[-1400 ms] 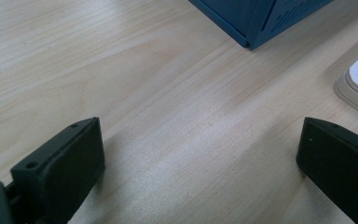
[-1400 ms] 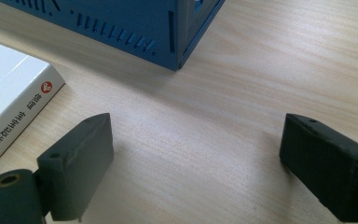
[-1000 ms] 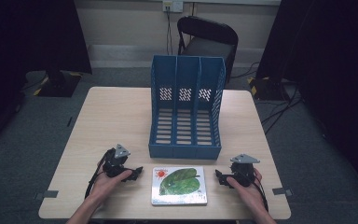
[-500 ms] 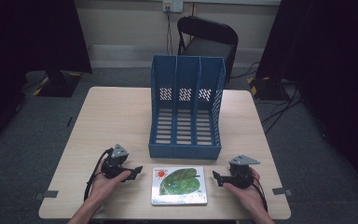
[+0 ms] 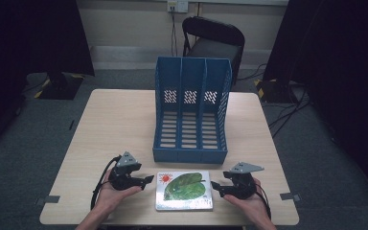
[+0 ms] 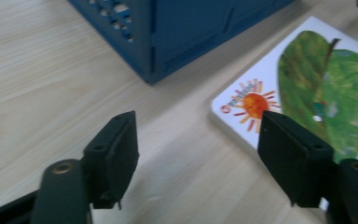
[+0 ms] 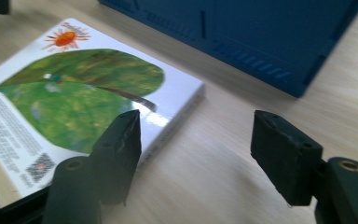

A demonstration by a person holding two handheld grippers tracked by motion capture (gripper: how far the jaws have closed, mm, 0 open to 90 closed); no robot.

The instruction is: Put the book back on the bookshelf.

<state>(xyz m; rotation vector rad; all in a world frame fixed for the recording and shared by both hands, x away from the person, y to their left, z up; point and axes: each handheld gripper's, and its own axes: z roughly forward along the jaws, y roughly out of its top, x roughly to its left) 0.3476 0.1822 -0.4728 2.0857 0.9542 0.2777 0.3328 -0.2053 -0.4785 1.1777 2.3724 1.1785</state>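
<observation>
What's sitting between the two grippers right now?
The book with the green leaf cover, flat on the table, lies between the left gripper and the right gripper, as the high view shows.

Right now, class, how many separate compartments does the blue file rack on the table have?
3. The blue file rack stands behind the book, divided side by side: a left compartment, a middle compartment and a right compartment. All look empty.
</observation>
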